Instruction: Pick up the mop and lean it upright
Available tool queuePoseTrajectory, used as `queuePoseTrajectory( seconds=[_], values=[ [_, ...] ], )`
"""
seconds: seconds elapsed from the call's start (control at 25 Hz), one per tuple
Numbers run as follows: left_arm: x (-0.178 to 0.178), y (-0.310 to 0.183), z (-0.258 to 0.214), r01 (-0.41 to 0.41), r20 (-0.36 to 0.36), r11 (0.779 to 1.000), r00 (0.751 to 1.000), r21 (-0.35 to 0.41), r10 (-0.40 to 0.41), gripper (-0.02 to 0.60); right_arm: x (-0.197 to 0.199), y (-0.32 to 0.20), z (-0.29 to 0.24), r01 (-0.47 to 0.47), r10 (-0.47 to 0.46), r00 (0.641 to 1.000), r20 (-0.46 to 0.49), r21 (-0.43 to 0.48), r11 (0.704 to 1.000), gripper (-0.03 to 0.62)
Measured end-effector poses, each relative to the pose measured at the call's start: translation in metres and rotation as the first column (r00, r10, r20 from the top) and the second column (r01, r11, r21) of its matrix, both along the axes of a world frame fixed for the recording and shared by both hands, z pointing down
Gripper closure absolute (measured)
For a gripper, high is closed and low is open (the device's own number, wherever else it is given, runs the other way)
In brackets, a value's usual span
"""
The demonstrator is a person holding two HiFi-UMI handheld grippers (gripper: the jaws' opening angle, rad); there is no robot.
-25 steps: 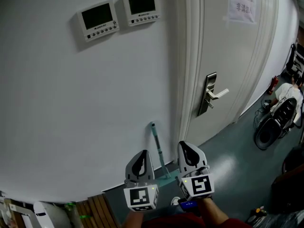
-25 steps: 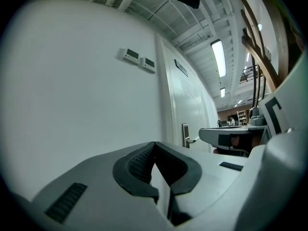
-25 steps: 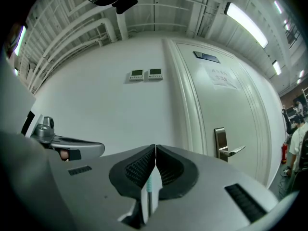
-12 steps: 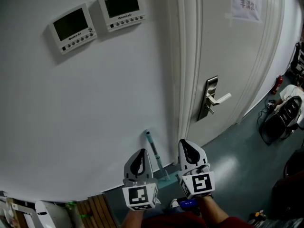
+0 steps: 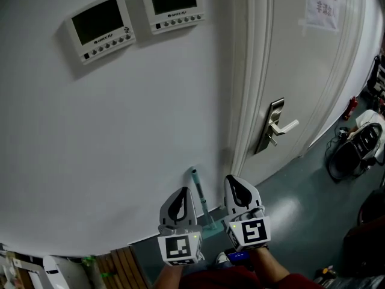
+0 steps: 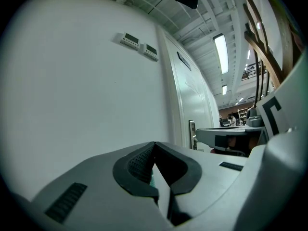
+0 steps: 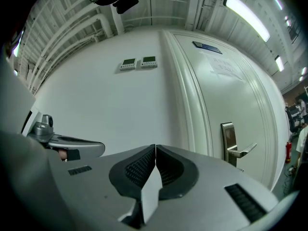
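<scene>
Your mop (image 5: 198, 190) stands low in the centre of the head view, its teal handle leaning on the white wall (image 5: 120, 131) just left of the door frame (image 5: 248, 83). You can see its top end plainly. The lower handle and the pale head run down between your two grippers and are partly covered by them, so how the head meets the floor (image 5: 289, 212) cannot be made out. Your left gripper (image 5: 181, 196) sits just left of the handle and your right gripper (image 5: 236, 185) just right of it, and neither appears to touch it. In the left gripper view the dark pads meet at their tips with nothing clamped. A tiny sliver of teal shows through the gap lower down, too small to identify. In the right gripper view the jaws are likewise closed tip to tip and empty, facing the wall and the door (image 7: 226, 95). At the upper left of the head view hang two control panels (image 5: 101, 26) with dark screens, their button labels too small to read. The paper notice (image 5: 322, 6) on the door is cut off by the top edge. At the right edge a person in a white top (image 5: 367, 120) is only partly in frame, beside dark gear you cannot make out.
</scene>
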State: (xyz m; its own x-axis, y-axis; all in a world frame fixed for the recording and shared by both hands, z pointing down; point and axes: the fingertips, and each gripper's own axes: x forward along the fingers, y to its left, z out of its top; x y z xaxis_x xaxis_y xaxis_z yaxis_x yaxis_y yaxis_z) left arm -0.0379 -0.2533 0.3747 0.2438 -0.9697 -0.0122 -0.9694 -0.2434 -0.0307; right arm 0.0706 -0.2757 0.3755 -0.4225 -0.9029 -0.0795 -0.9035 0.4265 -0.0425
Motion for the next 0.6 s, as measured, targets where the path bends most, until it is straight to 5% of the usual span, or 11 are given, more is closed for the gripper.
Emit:
queuePoseTrajectory(
  seconds=[0.6],
  values=[
    [-0.028,-0.003,0.004,0.022,-0.008,1.0,1.0,-0.005,-0.022,0.568,-0.041,-0.013,0.026,0.049,-0.051,0.998,-0.038,-0.06,0.997,0.574]
  ],
)
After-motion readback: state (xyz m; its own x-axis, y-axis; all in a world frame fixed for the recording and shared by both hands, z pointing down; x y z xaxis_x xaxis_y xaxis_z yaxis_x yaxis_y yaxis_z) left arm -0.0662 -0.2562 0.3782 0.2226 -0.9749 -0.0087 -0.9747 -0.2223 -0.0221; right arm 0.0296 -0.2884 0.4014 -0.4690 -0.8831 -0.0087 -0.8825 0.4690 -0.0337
